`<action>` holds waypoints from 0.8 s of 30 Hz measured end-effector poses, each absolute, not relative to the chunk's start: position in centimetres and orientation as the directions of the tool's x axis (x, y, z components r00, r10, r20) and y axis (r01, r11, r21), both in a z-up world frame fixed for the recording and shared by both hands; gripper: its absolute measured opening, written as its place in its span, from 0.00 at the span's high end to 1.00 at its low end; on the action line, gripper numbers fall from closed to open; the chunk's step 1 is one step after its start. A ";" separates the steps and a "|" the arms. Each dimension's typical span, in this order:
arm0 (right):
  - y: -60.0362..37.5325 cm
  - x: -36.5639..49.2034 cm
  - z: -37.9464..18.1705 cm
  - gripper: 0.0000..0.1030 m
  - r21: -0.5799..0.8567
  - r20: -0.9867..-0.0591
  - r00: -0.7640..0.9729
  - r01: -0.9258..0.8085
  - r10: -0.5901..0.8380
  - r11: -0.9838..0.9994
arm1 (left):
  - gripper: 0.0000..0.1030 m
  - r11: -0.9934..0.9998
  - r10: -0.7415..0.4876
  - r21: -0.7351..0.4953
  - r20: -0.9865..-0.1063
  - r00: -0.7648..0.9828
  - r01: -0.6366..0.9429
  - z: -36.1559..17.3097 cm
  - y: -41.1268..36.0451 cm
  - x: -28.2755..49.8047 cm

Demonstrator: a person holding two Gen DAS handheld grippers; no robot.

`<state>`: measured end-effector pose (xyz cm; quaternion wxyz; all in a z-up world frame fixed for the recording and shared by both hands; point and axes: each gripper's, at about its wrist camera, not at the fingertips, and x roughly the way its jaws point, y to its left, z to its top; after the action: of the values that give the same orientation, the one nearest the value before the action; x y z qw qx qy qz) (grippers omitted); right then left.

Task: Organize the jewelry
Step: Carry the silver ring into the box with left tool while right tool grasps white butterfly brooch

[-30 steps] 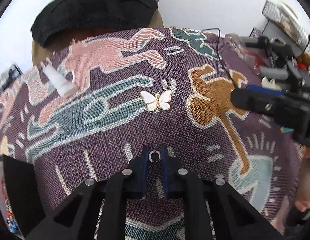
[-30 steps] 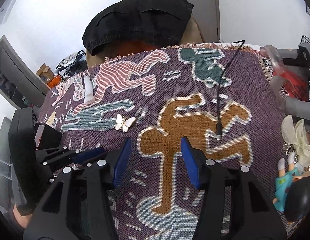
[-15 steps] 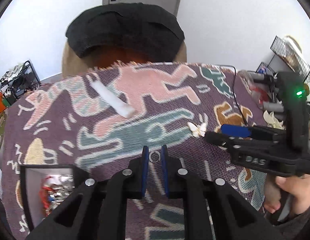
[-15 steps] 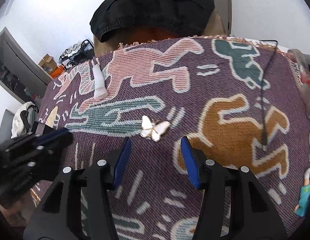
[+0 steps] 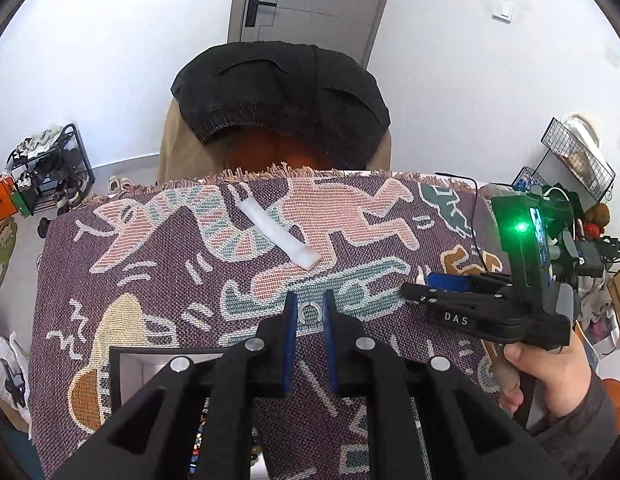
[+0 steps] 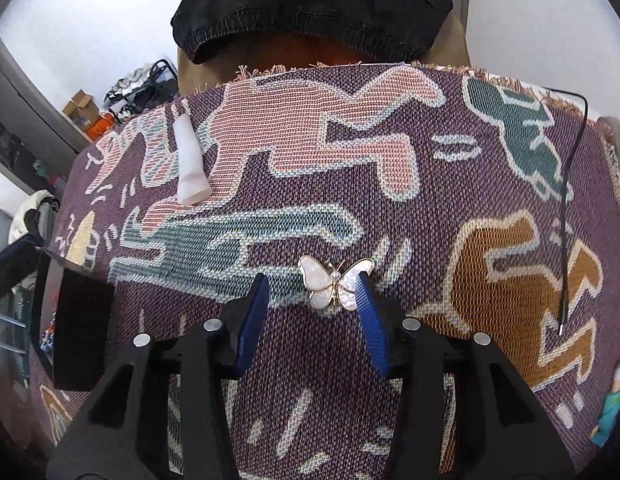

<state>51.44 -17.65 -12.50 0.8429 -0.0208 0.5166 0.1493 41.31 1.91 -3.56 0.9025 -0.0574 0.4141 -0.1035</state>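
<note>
Left gripper [image 5: 310, 314]: fingers nearly shut, pinching a small silver ring [image 5: 310, 313], held above the patterned woven cloth [image 5: 229, 240] on the counter, near the open black box [image 5: 117, 360]. Right gripper [image 6: 312, 292]: fingers closing around the white-and-gold butterfly brooch [image 6: 334, 282], right pad at its wing. Best to centre the brooch and squeeze gently so it doesn't skid.

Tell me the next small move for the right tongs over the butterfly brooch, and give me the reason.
Probably finish closing the right tongs on the butterfly brooch. Their jaws are already closing, and the brooch lies on the patterned cloth between them, against the right-hand pad with a gap at the other. The left tongs are busy, pinching a small ring above the cloth.
</note>
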 end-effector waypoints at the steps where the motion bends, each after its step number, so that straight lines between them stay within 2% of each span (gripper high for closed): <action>1: -17.8 51.5 -12.5 0.55 0.110 -0.877 0.427 -0.266 0.220 0.958 | 0.90 0.971 -0.237 -0.192 -0.734 0.637 0.141 -3.5 2.0 41.3; 11: -16.3 52.3 -14.0 0.55 0.020 -0.908 0.393 -0.311 0.148 0.950 | 0.90 0.968 -0.249 -0.208 -0.722 0.646 0.140 -3.1 3.0 40.8; 13: -16.1 52.3 -14.0 0.60 0.007 -0.911 0.389 -0.321 0.138 0.947 | 0.90 0.968 -0.247 -0.210 -0.717 0.651 0.135 -2.8 3.4 40.6; 24: -16.1 49.9 -11.1 0.62 0.092 -0.878 0.411 -0.359 0.246 0.929 | 0.90 0.974 -0.216 -0.209 -0.723 0.657 0.091 -3.0 7.1 38.3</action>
<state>49.92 -16.13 -11.12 0.8380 -0.0554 0.5120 0.1804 38.32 7.08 -2.95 0.9068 -0.0775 0.4057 -0.0847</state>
